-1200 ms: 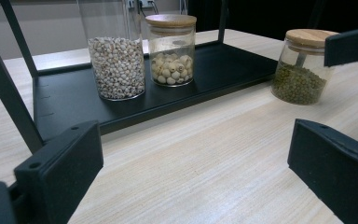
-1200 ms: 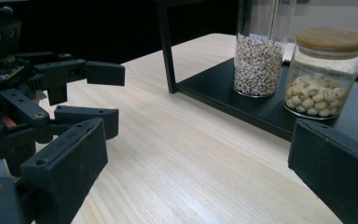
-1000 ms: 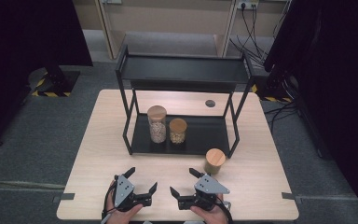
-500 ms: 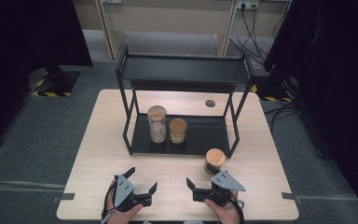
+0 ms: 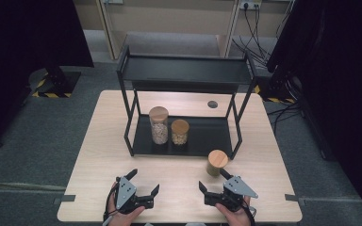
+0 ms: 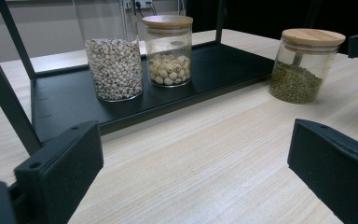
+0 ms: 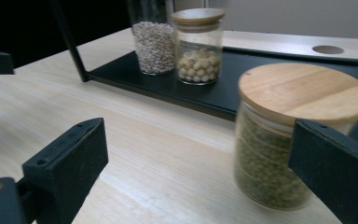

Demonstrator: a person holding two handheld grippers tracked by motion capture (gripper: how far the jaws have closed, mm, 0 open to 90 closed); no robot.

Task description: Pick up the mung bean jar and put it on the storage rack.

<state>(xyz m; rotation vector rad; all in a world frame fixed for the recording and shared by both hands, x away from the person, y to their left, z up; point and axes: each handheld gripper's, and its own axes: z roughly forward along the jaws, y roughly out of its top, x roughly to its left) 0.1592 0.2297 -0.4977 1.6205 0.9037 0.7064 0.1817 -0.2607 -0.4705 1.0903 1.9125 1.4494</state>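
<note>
Pale wooden table [image 5: 122, 141] on grey carpet, dark curtains to either side, wall cabinets and cables at the back.

Nearest the lower edge of the high view: left gripper [image 5: 144, 184] held low over the tabletop, jaws spread wide, nothing between them. Same spread seen in the left gripper view [image 6: 193, 172], bare wood grain between the two black jaws.

Level with it, toward the right: right gripper [image 5: 215, 180], jaws also spread, grey three-cornered plate on top. One jaw tip just beside the jar of green beans [image 5: 216, 163], the other pointing over bare table. In the right gripper view [image 7: 198, 175], jar of green beans [image 7: 279, 149] standing upright on the table just inside the right-hand jaw, overlapped by it at the edge; whether touching cannot be told. Wide gap between jar and left-hand jaw, so no pinch. Slightly blurred glass, round wooden lid closed on top.

In the left gripper view, jar of green beans [image 6: 302, 65] farther off to the right, on the wood just in front of the shelf's corner.

Beyond: black two-tier metal shelf [image 5: 207, 141] standing mid-table. On its lower tray, side by side and close together: tall jar of small pale grains [image 5: 159, 125] on the left, shorter jar of round whitish seeds [image 5: 179, 131] on the right, both wooden-lidded and upright.

Farthest back on the tabletop: round cable hole [image 5: 212, 104] behind the shelf.
</note>
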